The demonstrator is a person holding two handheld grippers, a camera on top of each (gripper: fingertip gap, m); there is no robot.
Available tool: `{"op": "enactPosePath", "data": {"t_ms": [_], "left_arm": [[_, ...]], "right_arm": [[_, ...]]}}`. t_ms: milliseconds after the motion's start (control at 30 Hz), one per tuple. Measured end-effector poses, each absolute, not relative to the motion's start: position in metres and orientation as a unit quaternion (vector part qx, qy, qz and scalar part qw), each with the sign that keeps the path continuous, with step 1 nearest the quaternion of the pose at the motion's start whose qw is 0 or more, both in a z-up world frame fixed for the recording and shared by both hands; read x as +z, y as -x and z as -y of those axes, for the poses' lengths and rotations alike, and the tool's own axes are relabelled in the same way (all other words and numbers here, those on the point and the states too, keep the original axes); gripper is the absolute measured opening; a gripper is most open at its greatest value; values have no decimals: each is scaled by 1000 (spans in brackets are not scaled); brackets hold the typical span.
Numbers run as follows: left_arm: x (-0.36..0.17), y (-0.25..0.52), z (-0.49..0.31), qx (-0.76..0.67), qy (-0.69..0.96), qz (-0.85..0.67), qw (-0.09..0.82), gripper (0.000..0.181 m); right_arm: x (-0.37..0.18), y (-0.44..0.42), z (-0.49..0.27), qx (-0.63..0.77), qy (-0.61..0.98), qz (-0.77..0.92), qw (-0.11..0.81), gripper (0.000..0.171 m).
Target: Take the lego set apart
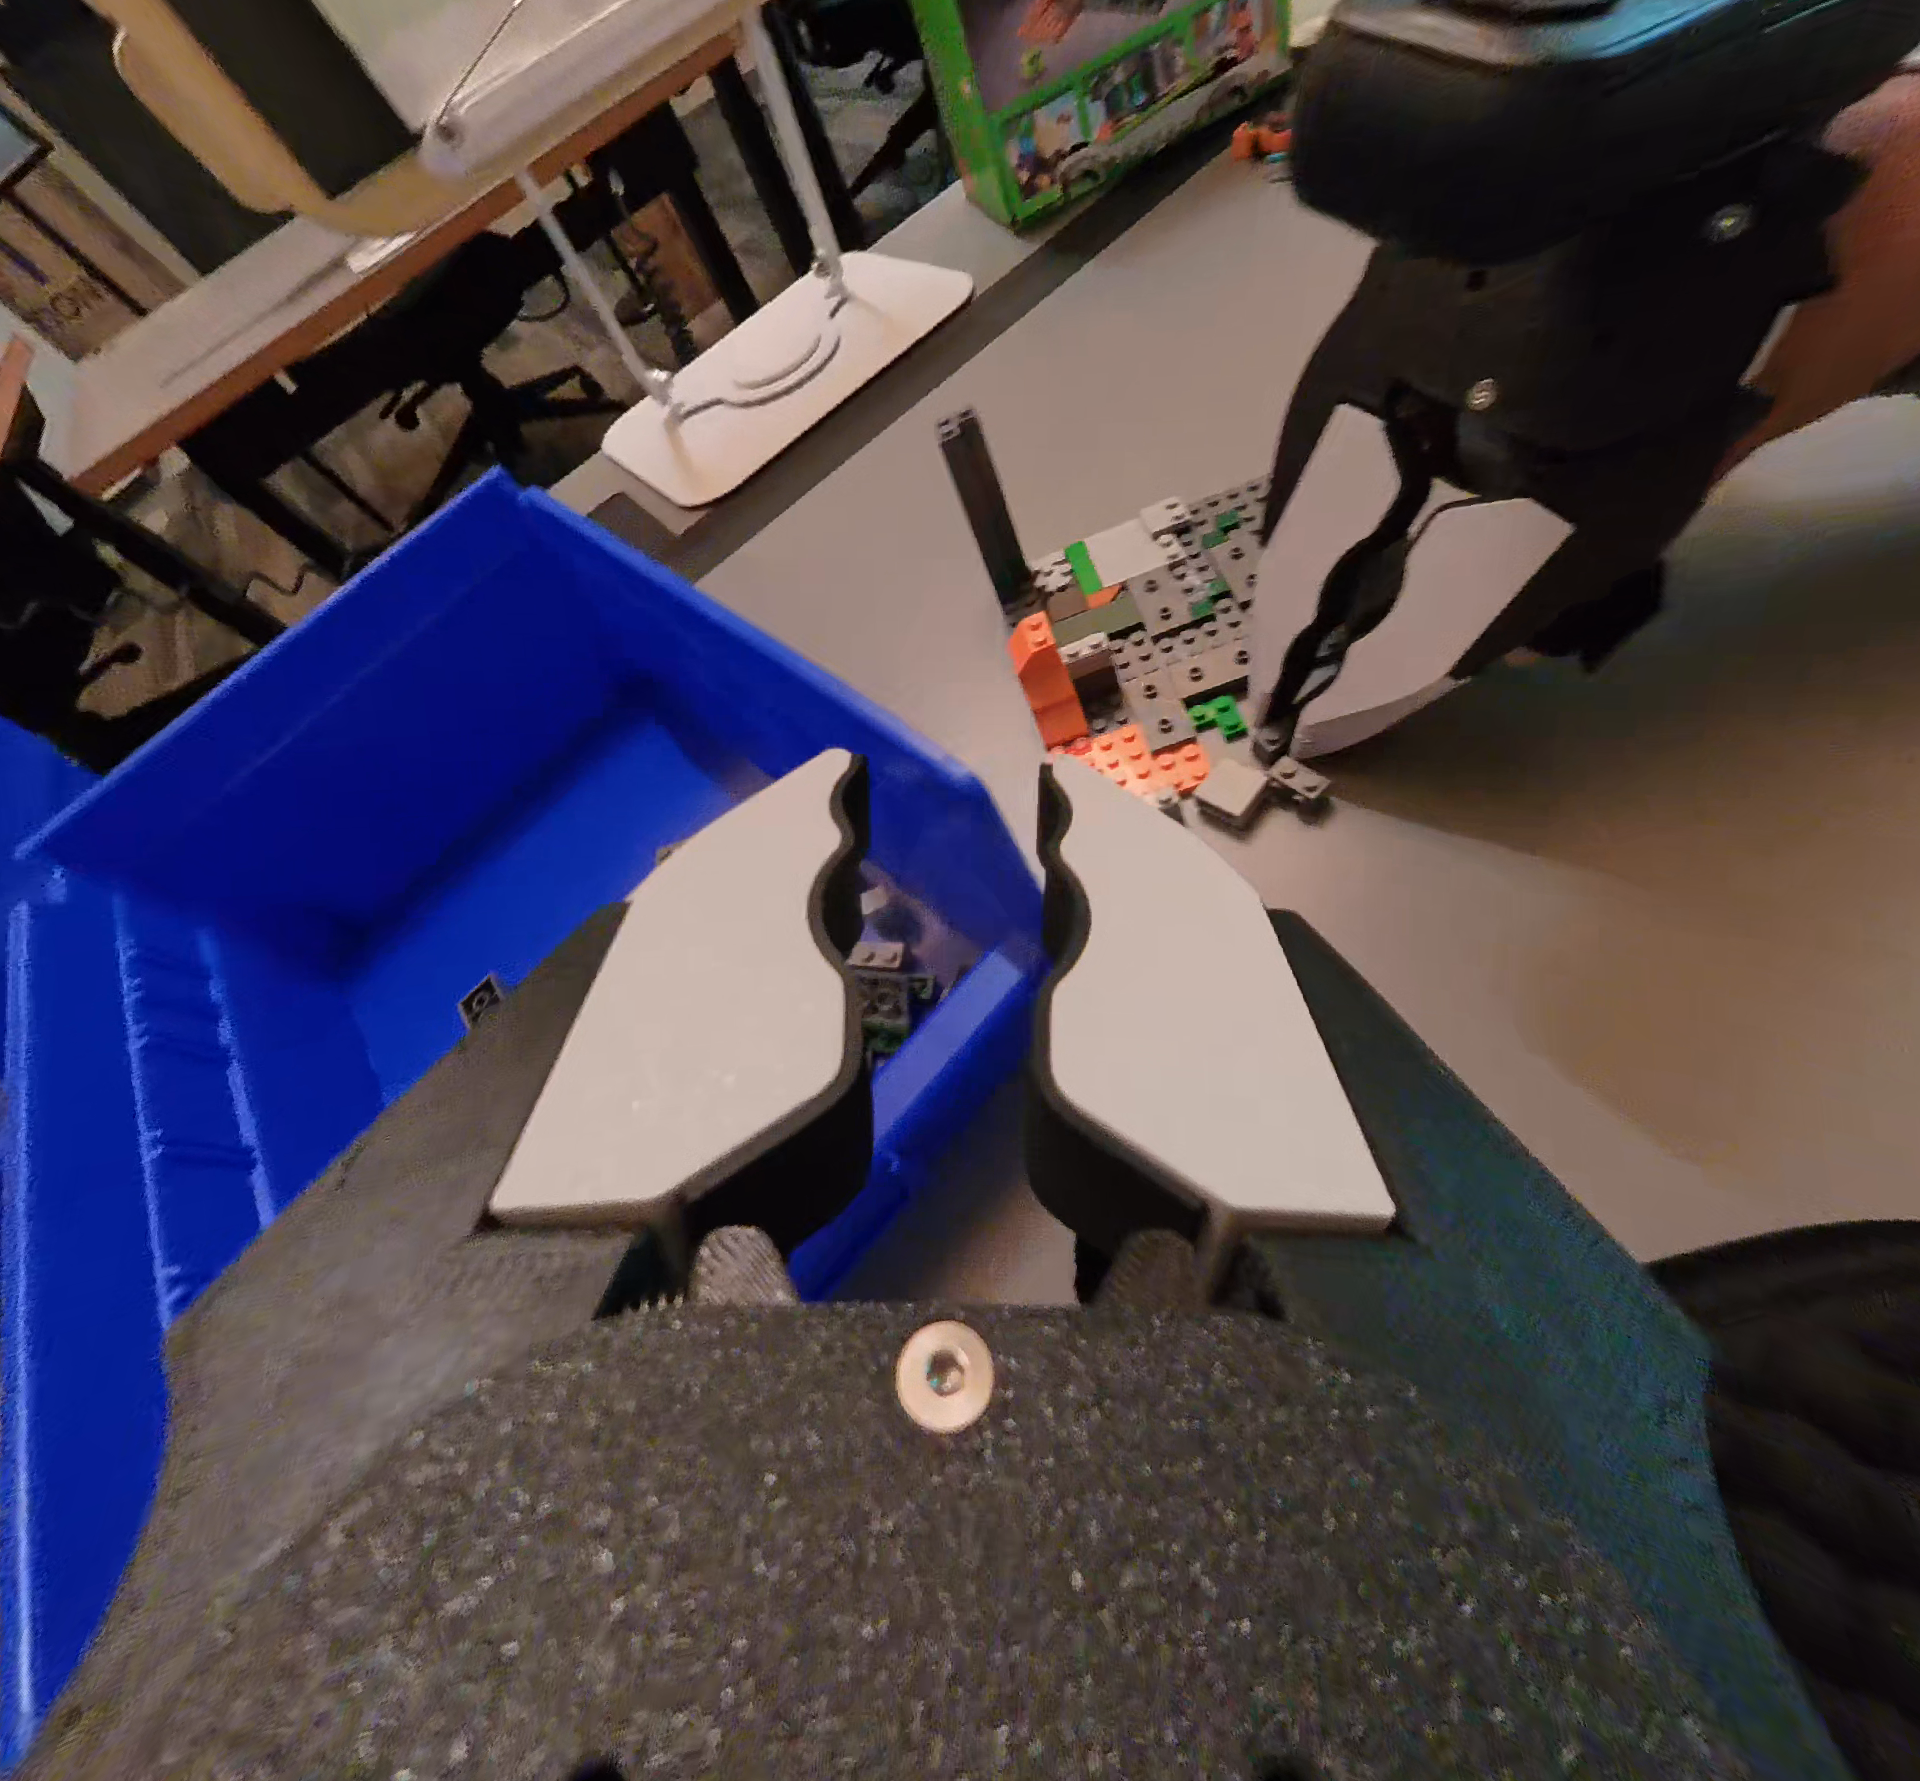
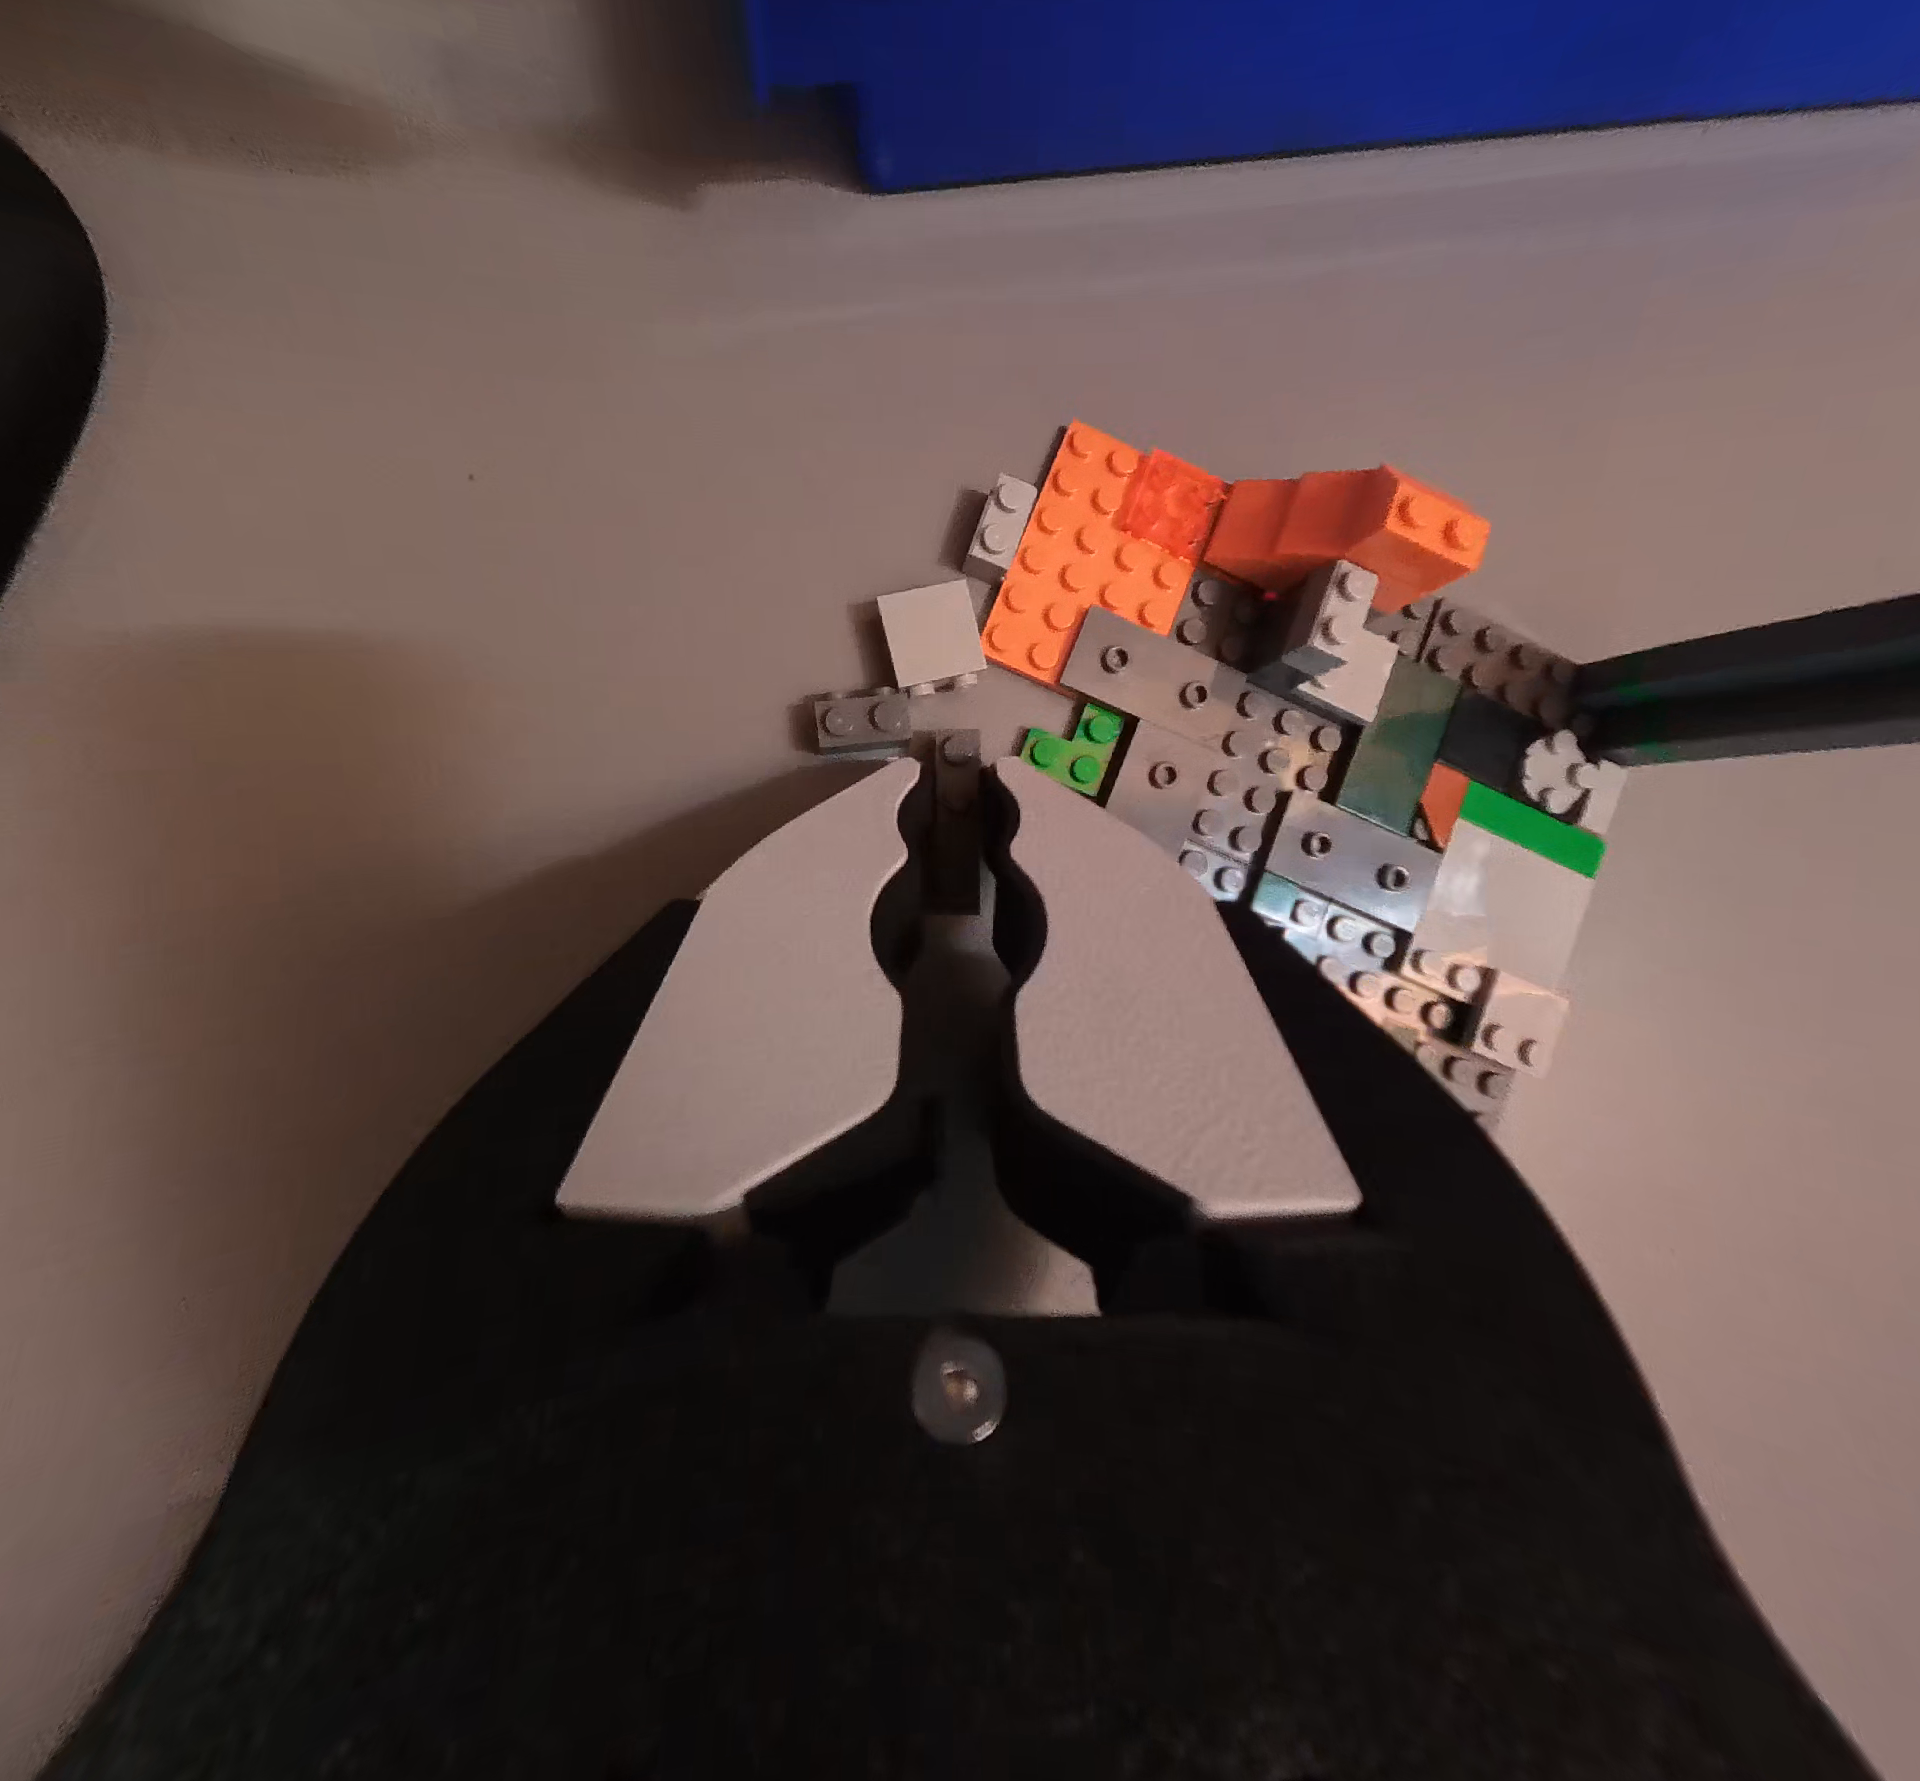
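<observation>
The lego set (image 1: 1153,651) is a flat grey build with orange and green pieces and a tall black column (image 1: 982,510), on the grey table. It fills the middle right of the right wrist view (image 2: 1278,765). My right gripper (image 2: 956,775) is shut on a small dark grey brick (image 2: 954,827) at the set's near edge; it also shows in the left wrist view (image 1: 1273,739). My left gripper (image 1: 951,775) is open and empty, over the rim of the blue bin (image 1: 416,723), which holds several loose bricks (image 1: 888,988).
Loose grey pieces (image 2: 930,635) lie beside the set. A white lamp base (image 1: 790,381) and a green lego box (image 1: 1101,38) stand at the table's far edge. The blue bin's wall (image 2: 1330,17) shows behind the set. Another desk stands beyond. My right fingertips sit around 15 centimeters from my left ones.
</observation>
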State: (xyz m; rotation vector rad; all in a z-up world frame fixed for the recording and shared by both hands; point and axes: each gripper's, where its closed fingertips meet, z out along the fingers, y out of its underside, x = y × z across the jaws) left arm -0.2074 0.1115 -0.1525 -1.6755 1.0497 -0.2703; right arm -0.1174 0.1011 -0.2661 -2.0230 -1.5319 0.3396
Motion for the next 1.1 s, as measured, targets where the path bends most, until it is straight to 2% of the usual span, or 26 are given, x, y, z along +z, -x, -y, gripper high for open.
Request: {"op": "enactPosePath", "data": {"t_ms": [167, 400, 467, 567, 633, 900, 1000, 1100], "left_arm": [[-160, 178, -82, -135, 671, -503, 529, 32], [-173, 136, -46, -161, 598, -579, 531, 32], [-168, 130, -44, -166, 587, -575, 544, 30], [-157, 129, -44, -159, 571, -571, 567, 17], [-152, 128, -41, -160, 560, -571, 579, 17], [-149, 123, -24, -142, 499, -609, 600, 15], [-151, 125, -29, -122, 499, -610, 604, 13], [-150, 134, -38, -117, 519, -592, 606, 13]], "right_arm": [[-259, 118, -94, 152, 747, 582, 283, 8], [-178, 142, -54, 468, 709, 462, 254, 8], [-164, 143, -46, 517, 694, 440, 240, 8], [-155, 142, -38, 566, 680, 412, 217, 7], [-149, 142, -34, 603, 670, 386, 197, 7], [-147, 136, -16, 660, 639, 379, 113, 7], [-147, 135, -25, 650, 645, 378, 135, 9], [-147, 126, -50, 636, 659, 357, 184, 22]]}}
